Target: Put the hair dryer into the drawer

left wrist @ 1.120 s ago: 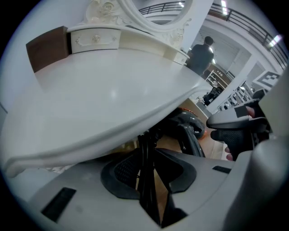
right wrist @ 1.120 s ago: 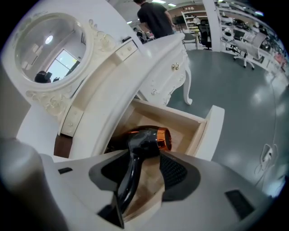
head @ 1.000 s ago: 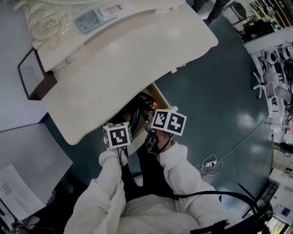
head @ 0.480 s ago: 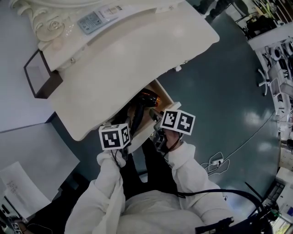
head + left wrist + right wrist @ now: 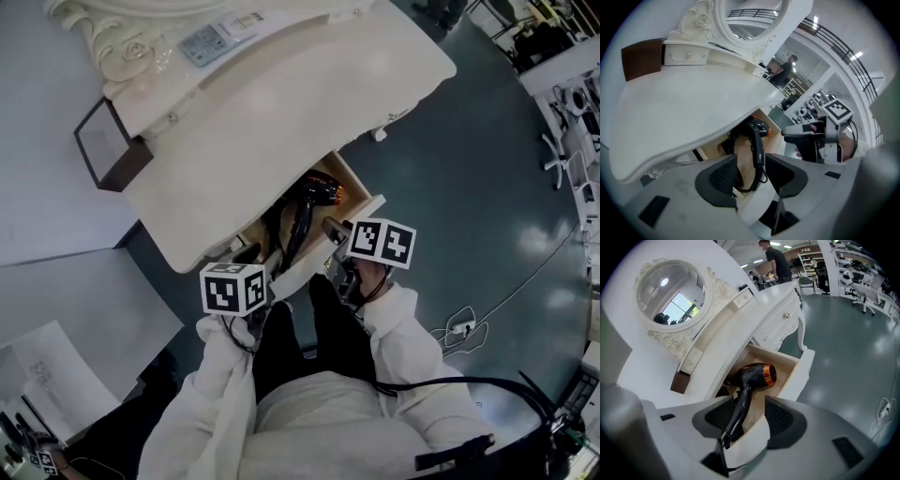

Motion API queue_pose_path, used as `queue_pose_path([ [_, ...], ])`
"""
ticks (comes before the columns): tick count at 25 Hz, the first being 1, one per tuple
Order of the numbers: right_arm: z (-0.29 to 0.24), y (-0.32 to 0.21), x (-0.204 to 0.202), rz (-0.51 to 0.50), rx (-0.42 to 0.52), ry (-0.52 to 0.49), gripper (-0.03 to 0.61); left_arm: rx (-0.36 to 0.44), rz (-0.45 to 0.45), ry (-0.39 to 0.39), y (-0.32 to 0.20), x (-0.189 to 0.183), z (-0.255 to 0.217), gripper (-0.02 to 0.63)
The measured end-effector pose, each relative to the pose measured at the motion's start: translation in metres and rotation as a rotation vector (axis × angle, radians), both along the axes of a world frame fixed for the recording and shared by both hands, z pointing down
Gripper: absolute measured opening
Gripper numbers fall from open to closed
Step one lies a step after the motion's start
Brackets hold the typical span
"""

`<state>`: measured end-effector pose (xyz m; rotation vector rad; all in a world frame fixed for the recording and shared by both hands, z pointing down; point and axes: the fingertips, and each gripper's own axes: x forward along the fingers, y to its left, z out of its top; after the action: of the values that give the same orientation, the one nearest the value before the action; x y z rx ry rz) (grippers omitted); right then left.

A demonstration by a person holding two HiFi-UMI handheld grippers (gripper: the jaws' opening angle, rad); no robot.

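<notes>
Dressing-table worktop (image 5: 281, 103): white, curved edge, lies above and ahead of both claws. Round mirror (image 5: 670, 291) in a carved white frame stands at its back, far beyond the claws.

Drawer (image 5: 799, 373): pulled out from under the worktop, just ahead of and below both claws; pale wood inside, white front panel nearest the claws.

Hair dryer (image 5: 752, 376): black with a copper ring at the nozzle. It lies inside the drawer, handle pointing toward the claws, head toward the back. Its cord (image 5: 757, 180) loops at the handle end, nearest the claws.

Left claw (image 5: 751, 171): jaws apart and have just been opening; nothing pinched, the dryer shows through the gap, below in the drawer.

Right claw (image 5: 750, 420): jaws apart, clamped on nothing; the handle is seen between them, lying in the drawer.
</notes>
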<state>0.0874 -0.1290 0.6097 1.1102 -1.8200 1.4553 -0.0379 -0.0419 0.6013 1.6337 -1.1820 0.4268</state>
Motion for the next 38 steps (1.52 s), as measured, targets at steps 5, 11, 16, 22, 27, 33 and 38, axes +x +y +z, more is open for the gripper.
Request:
queue_pose_path([
  [5, -0.002, 0.007, -0.008, -0.014, 0.007, -0.017, 0.258, -0.009, 0.233, -0.013, 0.011, 0.032, 0.013, 0.168],
  [11, 0.004, 0.022, -0.016, -0.123, 0.030, 0.011, 0.258, -0.054, 0.331, -0.016, 0.006, 0.050, 0.039, 0.159],
  [16, 0.017, 0.031, -0.018, -0.178, -0.018, 0.023, 0.258, -0.063, 0.268, -0.006, -0.002, 0.042, 0.043, 0.093],
  [22, 0.018, 0.024, -0.029, -0.307, 0.045, 0.104, 0.238, -0.064, 0.288, -0.021, -0.007, 0.037, 0.044, 0.078],
  [27, 0.026, 0.026, -0.038, -0.345, -0.004, 0.077, 0.132, -0.062, 0.280, -0.013, -0.006, 0.038, 0.043, 0.077],
  [33, 0.028, 0.036, -0.026, -0.394, -0.065, 0.101, 0.095, -0.065, 0.301, -0.046, -0.004, 0.041, 0.045, 0.077],
  [38, 0.030, 0.037, -0.023, -0.438, -0.057, 0.144, 0.078, -0.043, 0.336, -0.113, -0.005, 0.042, 0.045, 0.077],
])
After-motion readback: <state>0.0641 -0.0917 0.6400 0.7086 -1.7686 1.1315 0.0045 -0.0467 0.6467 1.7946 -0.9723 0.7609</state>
